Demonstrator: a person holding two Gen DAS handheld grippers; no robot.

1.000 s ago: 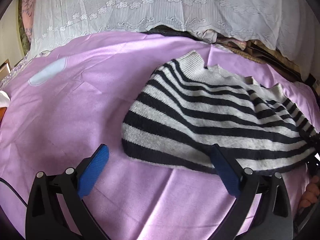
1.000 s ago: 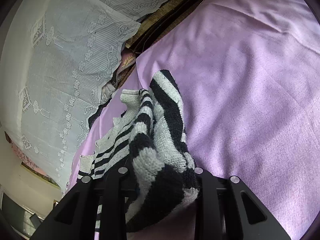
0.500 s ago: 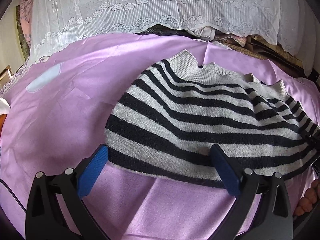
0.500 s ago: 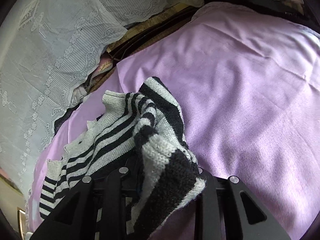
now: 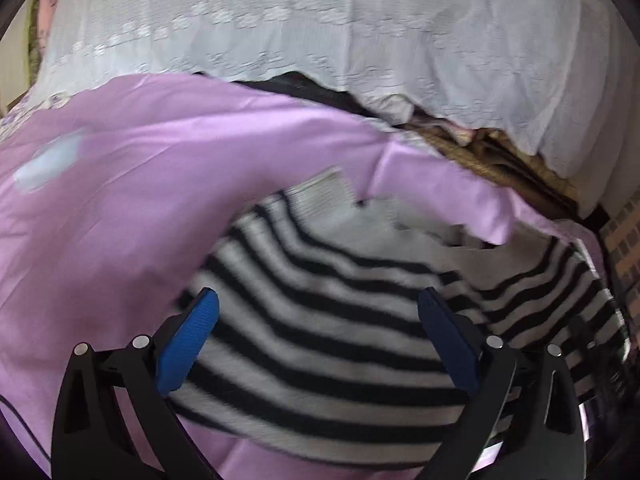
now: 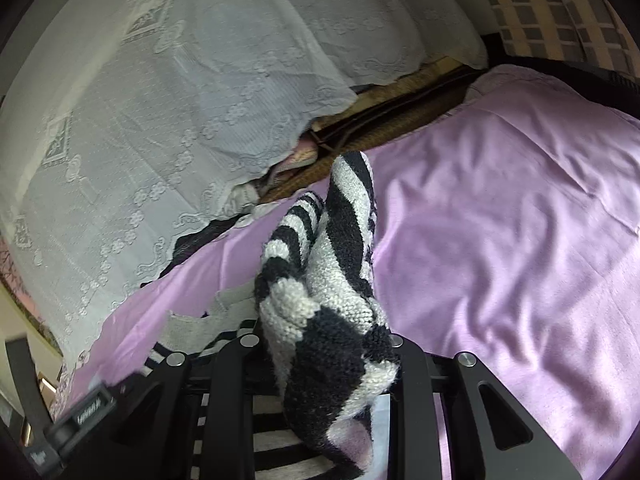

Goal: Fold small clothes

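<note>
In your left wrist view, the black-and-grey striped knitted sweater (image 5: 332, 332) lies spread on the smooth, satiny lilac bed sheet (image 5: 132, 200). Its knit looks fuzzy and thick, with dark bands curving across pale ones, and a plain grey ribbed collar at the far edge. A corner of the sheet is flipped over the collar area. Your left gripper (image 5: 318, 316) has its jaws spread wide, the ribbed blue pads (image 5: 188, 344) standing at either side above the sweater's near half and gripping nothing. Behind the sheet hangs a white lace cloth with embroidered flowers (image 5: 320, 28), its scalloped hem draped over something dark. The picture is blurred, so finer detail is lost.

In your right wrist view, your right gripper (image 6: 320, 344) is closed down to a narrow gap on a thick bunch of the striped sweater (image 6: 320, 280), which rises between the black fingers as a chunky, loopy fold and trails down to the left onto the sheet. The lilac sheet is softly wrinkled to the right. The lace cloth fills the upper left, and a checked beige-and-grey fabric (image 6: 560, 8) shows at the top right. Small white lettering on a black part at the lower left is too blurred to read.
</note>
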